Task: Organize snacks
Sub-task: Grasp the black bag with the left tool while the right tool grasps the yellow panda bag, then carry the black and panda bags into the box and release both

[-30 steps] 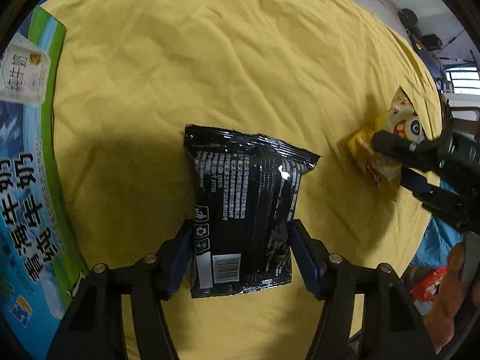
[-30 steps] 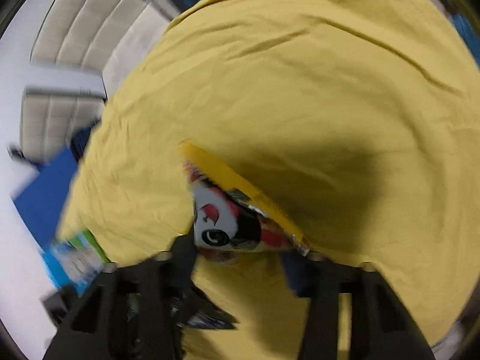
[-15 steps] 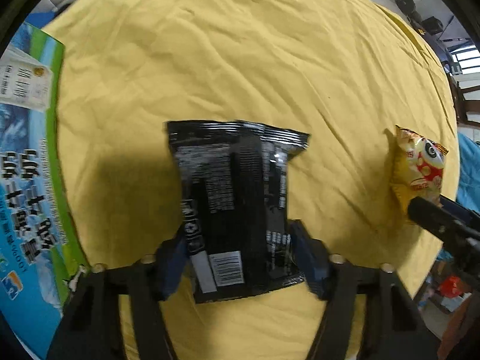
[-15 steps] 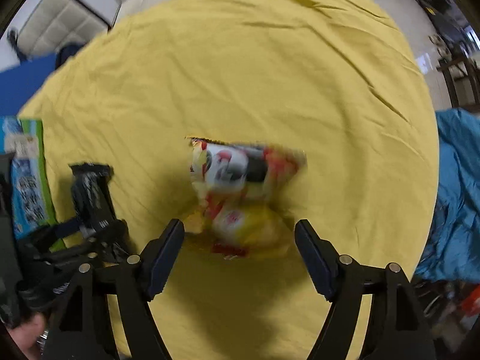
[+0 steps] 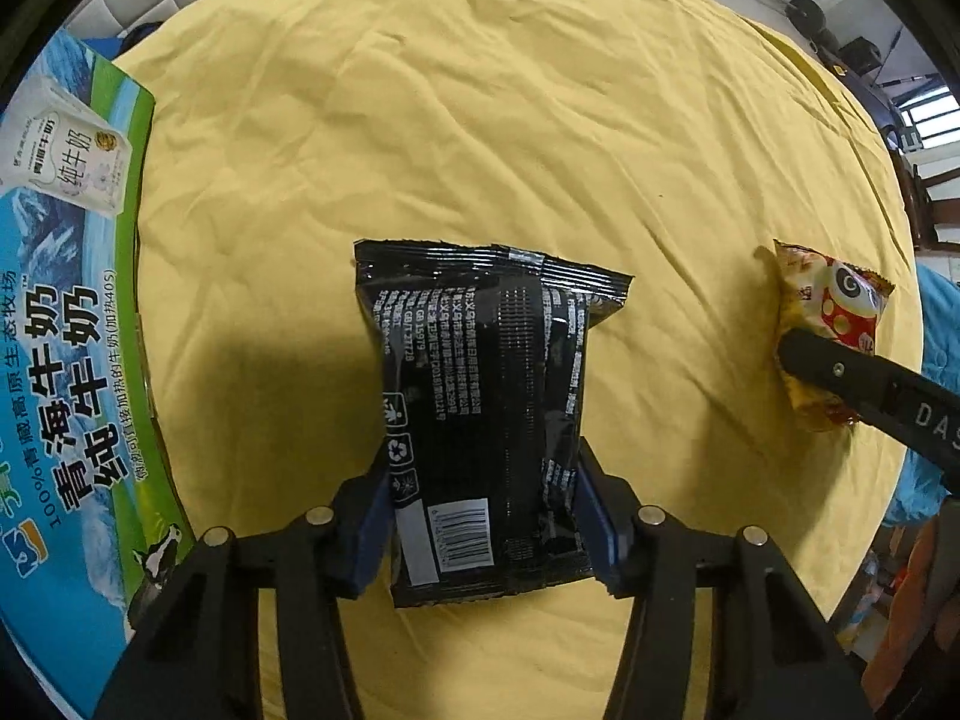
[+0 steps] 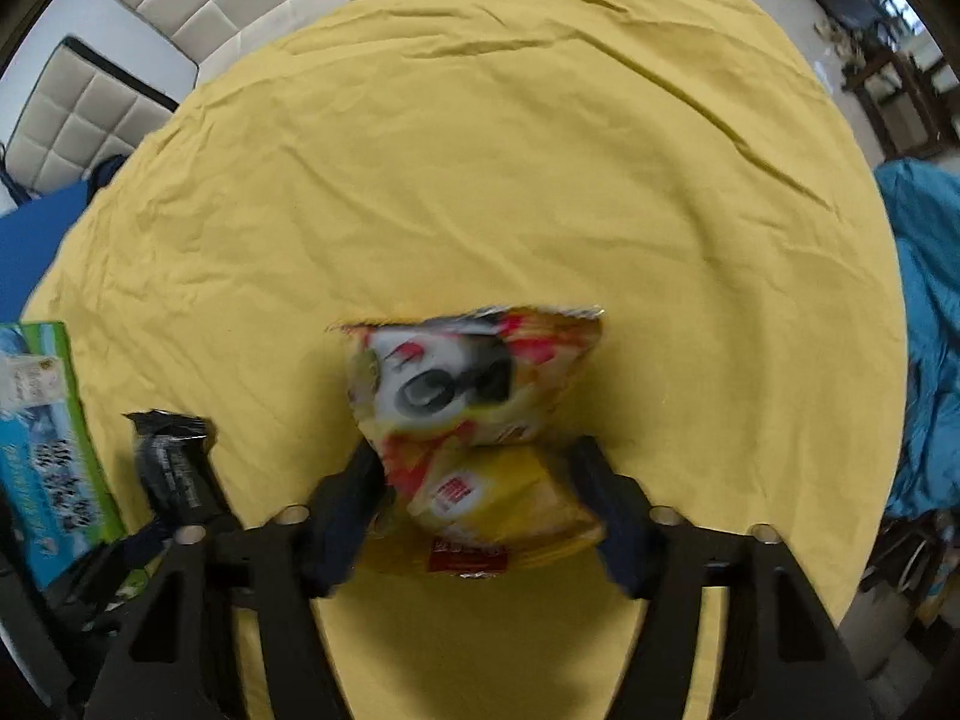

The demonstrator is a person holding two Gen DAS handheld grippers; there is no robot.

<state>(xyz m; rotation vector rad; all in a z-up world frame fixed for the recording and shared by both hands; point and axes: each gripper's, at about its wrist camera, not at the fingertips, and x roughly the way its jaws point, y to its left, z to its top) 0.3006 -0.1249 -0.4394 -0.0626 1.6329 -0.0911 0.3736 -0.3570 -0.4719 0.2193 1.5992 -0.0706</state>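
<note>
One black snack packet (image 5: 480, 414) clamped in left hand-held gripper (image 5: 486, 516), one yellow packet (image 6: 480, 414) in closing right hand-held gripper (image 6: 486, 510).

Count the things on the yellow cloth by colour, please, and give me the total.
Black snack packet: 1
Yellow and red snack packet: 1
Blue and green milk carton box: 1
Total: 3
</note>
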